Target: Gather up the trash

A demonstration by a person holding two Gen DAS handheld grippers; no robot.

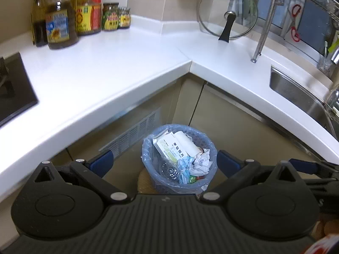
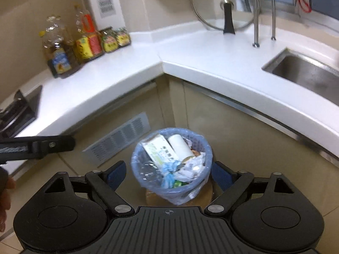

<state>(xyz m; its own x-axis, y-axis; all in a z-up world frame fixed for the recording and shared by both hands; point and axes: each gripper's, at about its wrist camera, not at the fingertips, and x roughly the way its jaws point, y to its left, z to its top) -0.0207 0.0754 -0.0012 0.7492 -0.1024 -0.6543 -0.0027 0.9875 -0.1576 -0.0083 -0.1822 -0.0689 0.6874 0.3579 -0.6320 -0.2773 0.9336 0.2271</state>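
Trash bin (image 1: 180, 160) sits on the tiled floor in the inside corner of the L-shaped white countertop (image 1: 101, 72), against the beige cabinet doors (image 1: 228, 122). It's a blue perforated basket lined with a translucent blue bag (image 2: 184, 192), and it's full: a white-and-green medicine box (image 1: 167, 146), a white cylindrical bottle (image 1: 186, 144), crumpled white paper (image 1: 201, 160), a knotted blue-and-white plastic scrap (image 1: 184, 165), a clear plastic bottle (image 1: 169, 170) low on the left side. Something tan and round lies under the bin – we can't tell what.

Our left gripper (image 1: 165, 160) hovers above the bin, blue-padded fingers spread wide, nothing between them; the bin shows in the gap, well below. Our right gripper (image 2: 169, 172) is the same – jaws wide, empty, framing the bin from above. In the right wrist view, the left gripper's black finger pokes in at the left edge, and part of a hand (image 2: 5, 192) shows below it.

A vent grille (image 1: 131, 135) is set in the cabinet face left of the bin. On the countertop: oil bottles (image 1: 61, 19) and sauce jars (image 1: 110, 17) at the back left, a black cooktop (image 1: 14, 86) at far left, a glass pot lid (image 1: 227, 13) leaning on the wall, a steel sink (image 1: 296, 93) at right. Red-handled scissors (image 1: 295, 23) hang by the window.
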